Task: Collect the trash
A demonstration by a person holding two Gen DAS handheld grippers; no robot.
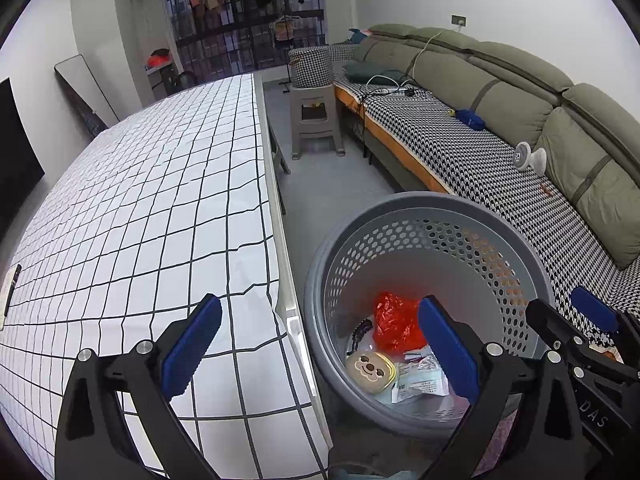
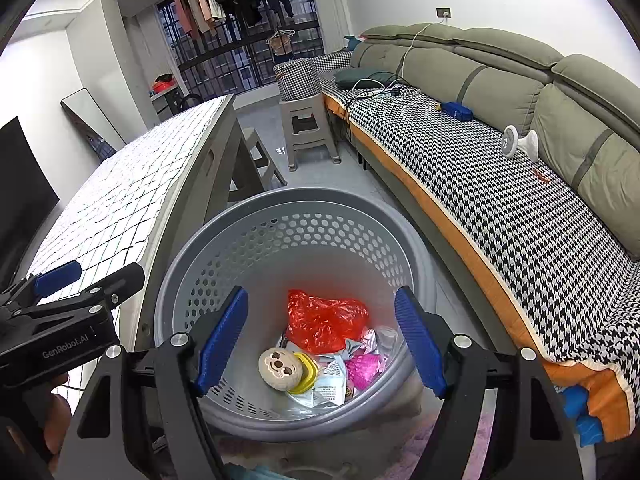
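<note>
Two grippers hover with nothing in them: the left gripper [image 1: 320,352] has its blue-padded fingers [image 1: 192,348] spread wide, straddling the edge of the white tabletop with its black grid-pattern cloth [image 1: 160,220] and the round grey perforated plastic basket [image 1: 432,208], and the right gripper [image 2: 322,340] has its fingers spread over the basket's mouth, nothing between the pads.

The trash already lies at the bottom of the basket, at about six o'clock in the right wrist view: a crumpled red plastic bag [image 2: 324,320], a round beige biscuit-like piece with a cartoon face on a yellow lid [image 2: 280,370], a pale printed wrapper [image 2: 332,386] and a scrap of pink foil [image 2: 364,368].

The tabletop shows almost bare in both views, so the task looks close to done. The risks, as I judge them: the left gripper's right finger hangs just inside the basket's rim, and a careless swing toward three o'clock could knock the light basket over and spill the lot onto the floor. A sweep at nine o'clock could snag the wrinkled cloth. On the houndstooth-covered sofa seat [image 2: 480,168] lie a white-and-grey dumbbell-shaped object [image 2: 518,144] and a blue pouch [image 2: 456,110]; mistaking either for trash is another hazard.
</note>
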